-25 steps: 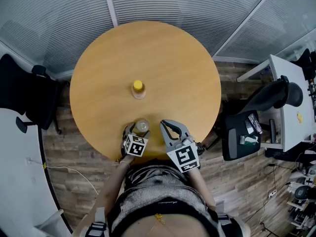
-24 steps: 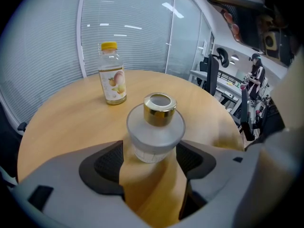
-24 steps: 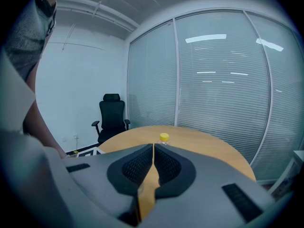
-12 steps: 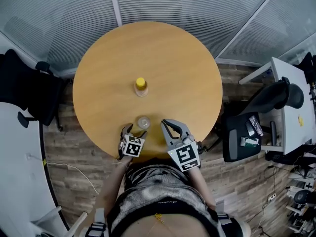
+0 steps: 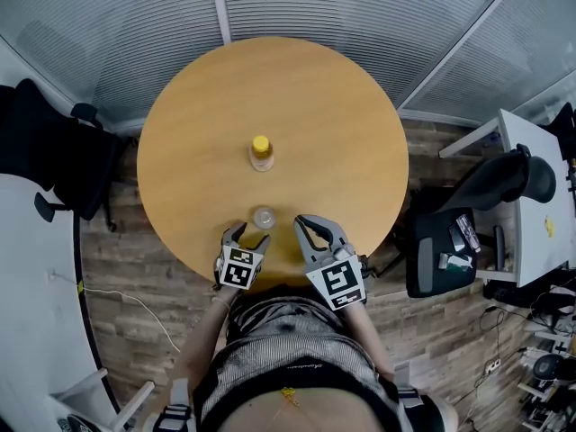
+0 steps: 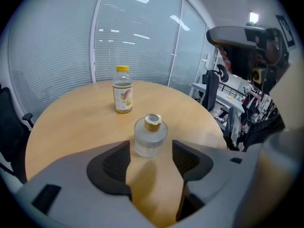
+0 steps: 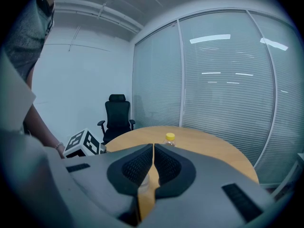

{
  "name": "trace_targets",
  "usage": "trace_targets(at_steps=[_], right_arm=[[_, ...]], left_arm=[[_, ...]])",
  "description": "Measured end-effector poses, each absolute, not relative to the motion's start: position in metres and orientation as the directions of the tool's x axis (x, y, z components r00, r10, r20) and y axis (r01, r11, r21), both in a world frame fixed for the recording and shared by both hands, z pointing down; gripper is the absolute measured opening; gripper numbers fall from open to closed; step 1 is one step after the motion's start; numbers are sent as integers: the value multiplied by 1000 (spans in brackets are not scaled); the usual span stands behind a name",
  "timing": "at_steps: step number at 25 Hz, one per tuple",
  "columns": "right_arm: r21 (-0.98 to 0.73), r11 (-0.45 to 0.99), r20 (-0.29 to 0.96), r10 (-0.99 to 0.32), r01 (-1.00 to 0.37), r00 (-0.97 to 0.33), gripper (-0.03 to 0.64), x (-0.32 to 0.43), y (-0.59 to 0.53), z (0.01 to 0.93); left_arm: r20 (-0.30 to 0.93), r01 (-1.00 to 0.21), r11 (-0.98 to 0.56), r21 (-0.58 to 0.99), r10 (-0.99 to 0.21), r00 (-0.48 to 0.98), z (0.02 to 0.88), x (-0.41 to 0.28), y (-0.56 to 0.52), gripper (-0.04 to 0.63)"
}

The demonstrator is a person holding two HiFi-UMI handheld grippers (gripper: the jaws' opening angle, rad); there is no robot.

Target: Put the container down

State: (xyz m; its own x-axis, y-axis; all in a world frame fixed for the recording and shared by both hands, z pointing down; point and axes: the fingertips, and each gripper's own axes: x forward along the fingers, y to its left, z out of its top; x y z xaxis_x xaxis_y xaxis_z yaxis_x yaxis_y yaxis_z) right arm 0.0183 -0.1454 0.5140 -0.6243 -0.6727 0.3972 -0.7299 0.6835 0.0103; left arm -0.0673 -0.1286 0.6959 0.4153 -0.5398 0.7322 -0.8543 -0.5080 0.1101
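1. The left hand-held gripper [image 5: 249, 236] hangs over the near edge of the round wooden counter [image 5: 342, 124]. Its jaws are spread wide, having just narrowed slightly, and nothing is between the pads.
2. Beside it, the right hand-held gripper [image 5: 307, 220] has its jaws pressed together on nothing.
3. The container [image 6: 150, 136], a small clear glass bottle with a gold collar, stands upright on the counter just beyond the left jaw tips, touched by neither pad.
4. Farther on, near the counter's middle, a yellow-capped bottle [image 5: 261, 152] stands upright, apart from the container.
5. Glass walls with blinds [image 5: 342, 7] close the far side.
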Motion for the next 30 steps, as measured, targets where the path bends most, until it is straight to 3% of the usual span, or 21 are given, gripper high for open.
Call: trace_targets(at_steps=[3,12,22,30], right_arm=[[10,685,395,-672,-729,-626,23,19,-145,514],[9,687,389,-672,-726,-631,22,18,-146,514],[-2,685,392,-670,-729,-631,21,17,-144,515],[-21,700,374,-657,-714,-655,21,12,-143,511]], left_arm=[[716,-853,-506,124,-550,430,682,-65,-127,249],[651,-839,-521,155,-586,483,643,-59,-128,191],[557,-827,-538,161,-643,527,597,-45,-135,41],[496,-803,-568,180,-653,573,564,-30,-135,21]])
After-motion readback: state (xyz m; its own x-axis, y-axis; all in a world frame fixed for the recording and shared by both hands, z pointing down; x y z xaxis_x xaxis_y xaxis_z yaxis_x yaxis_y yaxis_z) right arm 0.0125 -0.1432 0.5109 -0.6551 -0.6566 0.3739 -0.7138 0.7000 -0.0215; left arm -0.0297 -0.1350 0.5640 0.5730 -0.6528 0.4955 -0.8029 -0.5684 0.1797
